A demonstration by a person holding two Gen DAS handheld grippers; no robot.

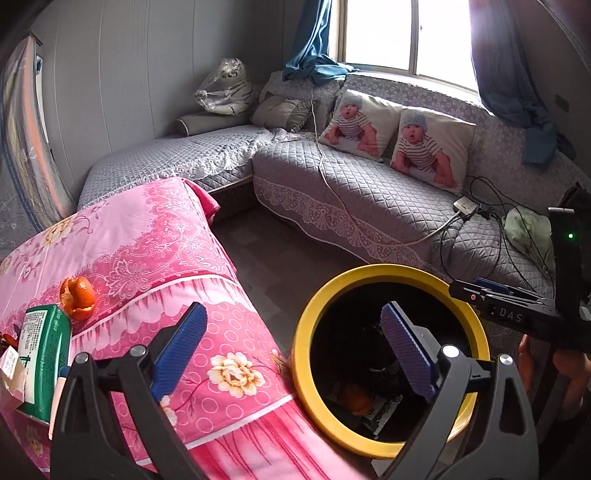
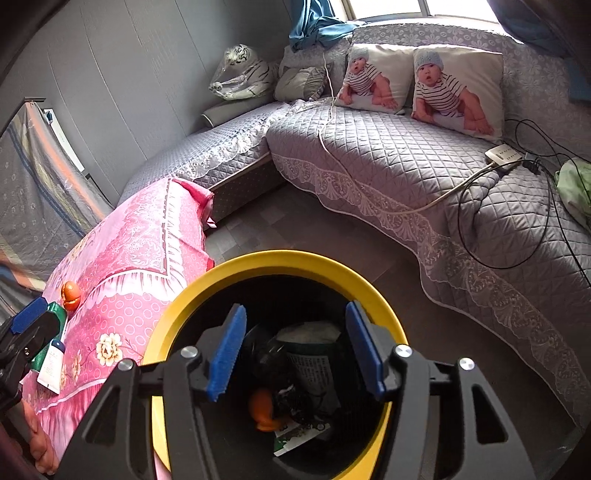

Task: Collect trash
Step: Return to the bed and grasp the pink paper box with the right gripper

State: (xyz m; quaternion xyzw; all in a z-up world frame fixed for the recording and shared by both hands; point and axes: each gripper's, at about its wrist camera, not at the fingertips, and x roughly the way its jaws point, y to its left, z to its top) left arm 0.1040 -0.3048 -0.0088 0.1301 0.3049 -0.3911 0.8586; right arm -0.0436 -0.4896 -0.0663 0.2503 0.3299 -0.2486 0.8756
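A grey quilted sofa (image 1: 369,192) runs in an L along the wall and under the window (image 1: 406,33). On the sofa, two baby-print pillows (image 1: 432,147) lean side by side against its back. Left of them, in the sofa's corner, sit grey cushions (image 1: 284,110) and a toy tiger (image 1: 229,88) wrapped in clear plastic. Blue curtains (image 1: 314,44) hang above the sofa, one end heaped on its backrest. A white power strip (image 1: 467,205) lies on the seat right of the pillows, with black cables (image 1: 491,221) looping around it and a white cord (image 1: 325,162) trailing across the seat.
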